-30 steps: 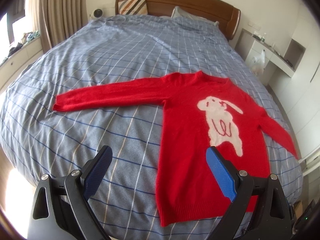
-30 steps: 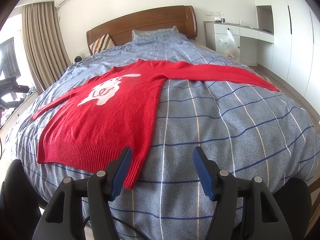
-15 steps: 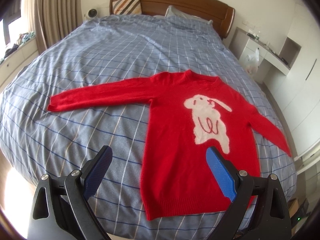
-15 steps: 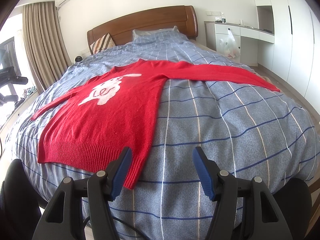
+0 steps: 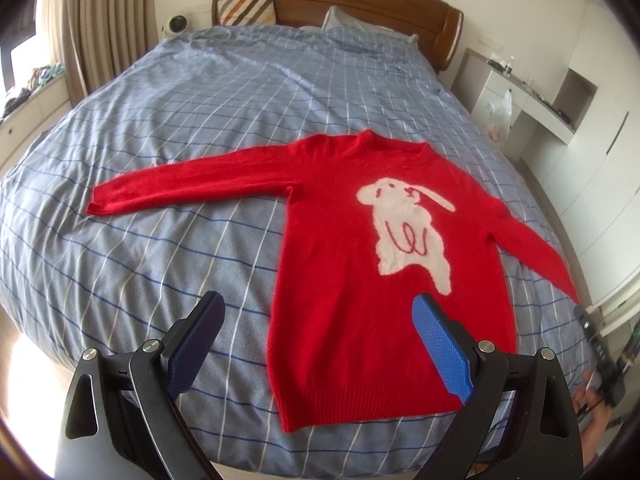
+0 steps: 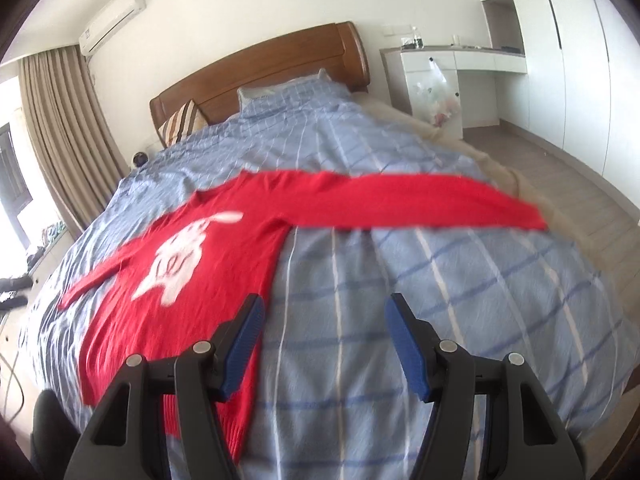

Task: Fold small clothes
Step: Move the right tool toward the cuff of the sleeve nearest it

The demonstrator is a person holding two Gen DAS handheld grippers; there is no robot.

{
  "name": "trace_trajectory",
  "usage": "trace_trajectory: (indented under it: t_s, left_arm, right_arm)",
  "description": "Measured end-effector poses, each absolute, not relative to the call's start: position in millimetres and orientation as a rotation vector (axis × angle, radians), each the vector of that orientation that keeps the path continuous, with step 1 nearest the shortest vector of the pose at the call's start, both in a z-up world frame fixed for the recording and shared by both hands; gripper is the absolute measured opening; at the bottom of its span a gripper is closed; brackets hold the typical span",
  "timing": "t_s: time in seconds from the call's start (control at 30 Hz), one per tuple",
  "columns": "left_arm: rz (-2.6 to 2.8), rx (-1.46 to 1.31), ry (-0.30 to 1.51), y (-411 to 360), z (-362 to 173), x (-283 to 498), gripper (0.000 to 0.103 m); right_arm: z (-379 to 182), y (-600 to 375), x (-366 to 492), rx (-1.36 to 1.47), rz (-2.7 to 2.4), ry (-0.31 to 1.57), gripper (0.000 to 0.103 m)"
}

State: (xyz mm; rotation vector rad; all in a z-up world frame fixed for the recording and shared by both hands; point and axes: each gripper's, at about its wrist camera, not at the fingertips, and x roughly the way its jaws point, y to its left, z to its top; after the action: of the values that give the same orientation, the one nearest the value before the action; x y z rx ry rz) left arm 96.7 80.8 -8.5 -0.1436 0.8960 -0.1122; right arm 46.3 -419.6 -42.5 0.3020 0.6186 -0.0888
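Both jaws are standing spread with nothing between them: left hand-held gripper [image 5: 318,338] is hovering over the lower body of the red sweater [image 5: 384,264], right hand-held gripper [image 6: 324,344] is hanging just off the sweater's side edge, over bare bedspread [image 6: 460,280]. Sweater is lying flat, face up, near the foot of the bed, sleeves out to both sides, no fold started yet by the look of it. Risks, as I'm reading it: right view is smearing badly, so the hand is likely swinging fast; closing in at that pace could be dragging the knit sideways and bunching the hem. Also the pads could be pinching duvet along with the sweater, since the cover is soft and the knit is lying flush on it. Far sleeve end [image 6: 528,220] is sitting close to the bed edge, so a tug on the body could be pulling it over the side. View differences: left view is giving the full outline, the left cuff [image 5: 100,204], the hem, the white rabbit motif [image 5: 404,232]; it's also catching the other tool at its right edge. Right view is showing the right sleeve's whole run, floor beyond it, and the wall air conditioner [image 6: 112,20].
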Motion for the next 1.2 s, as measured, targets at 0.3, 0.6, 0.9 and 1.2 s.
trace_trajectory:
  t_s: [0.3,0.6,0.9,1.2]
  left_arm:
    - [-0.091,-0.131,0.923,74,-15,94,0.096]
    - [-0.082,-0.146,0.96,74,-29,103,0.096]
    - [-0.097,-0.121,0.942,69,-23,99,0.096]
    - [-0.084,-0.146,0.933,80,-18,96,0.096]
  right_arm:
    - [-37,-488,149,0.337,-0.209,0.596,0.07]
    - [-89,-527,133,0.375,-0.291,0.715,0.07]
    - [-96,-527,106,0.407,-0.294,0.706,0.07]
    - [-71,-523,116,0.381,-0.289,0.664,0.07]
